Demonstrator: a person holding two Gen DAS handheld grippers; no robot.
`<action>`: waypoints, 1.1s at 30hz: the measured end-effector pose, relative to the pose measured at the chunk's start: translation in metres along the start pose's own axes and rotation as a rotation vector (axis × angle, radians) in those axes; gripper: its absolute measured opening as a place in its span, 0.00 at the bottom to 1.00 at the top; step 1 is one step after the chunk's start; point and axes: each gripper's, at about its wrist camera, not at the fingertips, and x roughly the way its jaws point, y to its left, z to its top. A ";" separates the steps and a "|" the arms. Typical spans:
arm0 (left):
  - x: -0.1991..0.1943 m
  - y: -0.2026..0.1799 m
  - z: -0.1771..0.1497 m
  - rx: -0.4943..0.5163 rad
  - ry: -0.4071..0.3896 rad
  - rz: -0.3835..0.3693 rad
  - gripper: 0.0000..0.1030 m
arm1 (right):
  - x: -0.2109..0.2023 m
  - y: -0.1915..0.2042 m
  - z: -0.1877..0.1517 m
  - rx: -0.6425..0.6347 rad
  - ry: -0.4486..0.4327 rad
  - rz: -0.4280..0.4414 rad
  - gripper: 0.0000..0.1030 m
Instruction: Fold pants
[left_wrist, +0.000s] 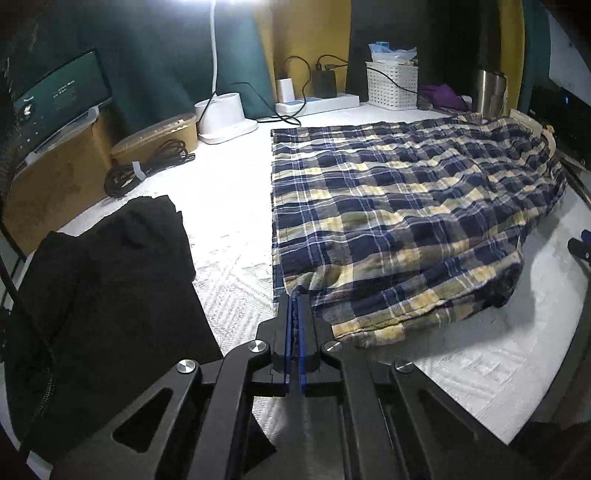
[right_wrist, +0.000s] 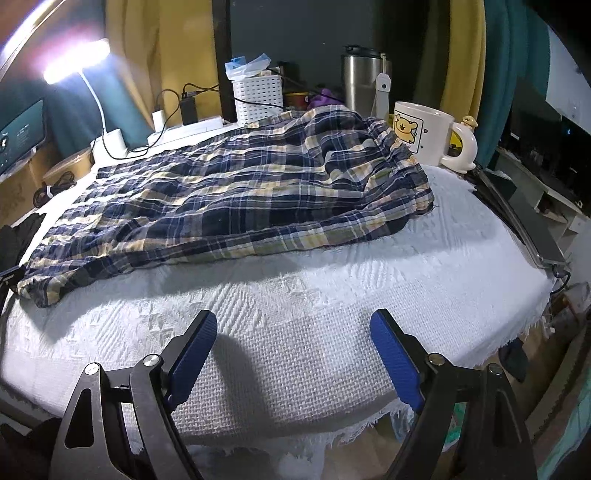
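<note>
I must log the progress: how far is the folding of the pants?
Early. The blue-and-yellow plaid pants lie spread, rumpled, on the white woven cloth. In hand: the left gripper is shut on their near corner. Left: the right gripper is open, empty; no finished fold shows.

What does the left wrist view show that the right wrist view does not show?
Only the left wrist view shows the left gripper shut on a corner of the plaid pants, and the black garment in full. Only the right wrist view shows the open right gripper above the white cloth, and the bear mug. Both show the pants, the white basket and the lamp.
</note>
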 end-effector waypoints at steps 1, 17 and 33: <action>0.000 0.000 0.000 0.000 0.003 0.012 0.03 | 0.000 0.000 0.000 0.000 0.000 0.001 0.83; -0.018 0.014 0.033 0.006 -0.114 -0.042 0.54 | 0.000 -0.007 0.006 0.082 -0.006 0.055 0.90; -0.003 -0.017 0.082 0.046 -0.095 -0.054 0.54 | 0.017 -0.049 0.037 0.256 0.004 0.134 0.99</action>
